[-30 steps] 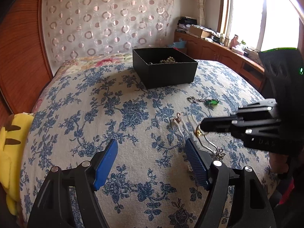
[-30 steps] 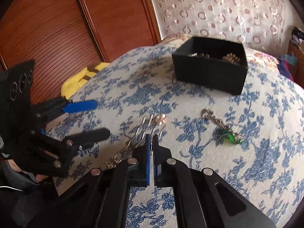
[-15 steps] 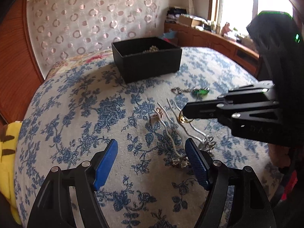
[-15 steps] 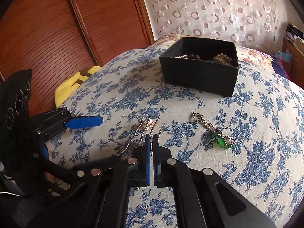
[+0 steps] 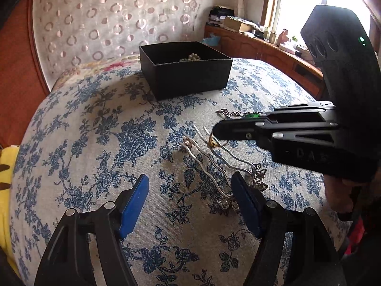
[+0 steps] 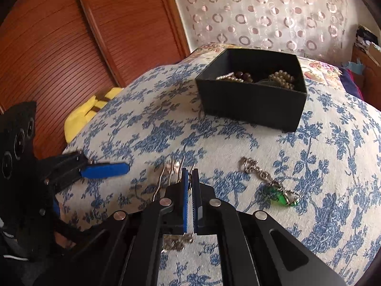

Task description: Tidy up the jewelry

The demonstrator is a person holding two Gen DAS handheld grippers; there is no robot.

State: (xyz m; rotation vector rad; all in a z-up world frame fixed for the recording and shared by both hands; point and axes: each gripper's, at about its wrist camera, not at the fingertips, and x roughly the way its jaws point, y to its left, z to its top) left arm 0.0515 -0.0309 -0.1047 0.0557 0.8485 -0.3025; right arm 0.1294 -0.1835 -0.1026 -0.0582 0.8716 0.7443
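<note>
Right wrist view: the right gripper has its blue pads nearly closed on a small gold ring, seen from the left wrist camera as a gold loop at the tip of the black fingers, just above the bedspread. Beneath and beside the ring lie two silver wavy hairpins, side by side on the blue-flowered cloth, their ornate heads toward the cameras and their prongs pointing away toward the box. A tiny pinkish earring rests touching the prongs of the left hairpin. Farther right in the right wrist view, a silver chain with a green pendant lies flat on the bedspread, apart from the hairpins. Beyond all of this stands an open black box, holding pale pearl beads and dark brown beads. The left gripper hovers low over the bedspread with its blue pads spread wide and nothing between them; its right pad sits just beside the hairpin heads. A yellow plush toy lies at the bed's edge near a wood-panelled wardrobe, and a curtain patterned with rings hangs behind the box.
</note>
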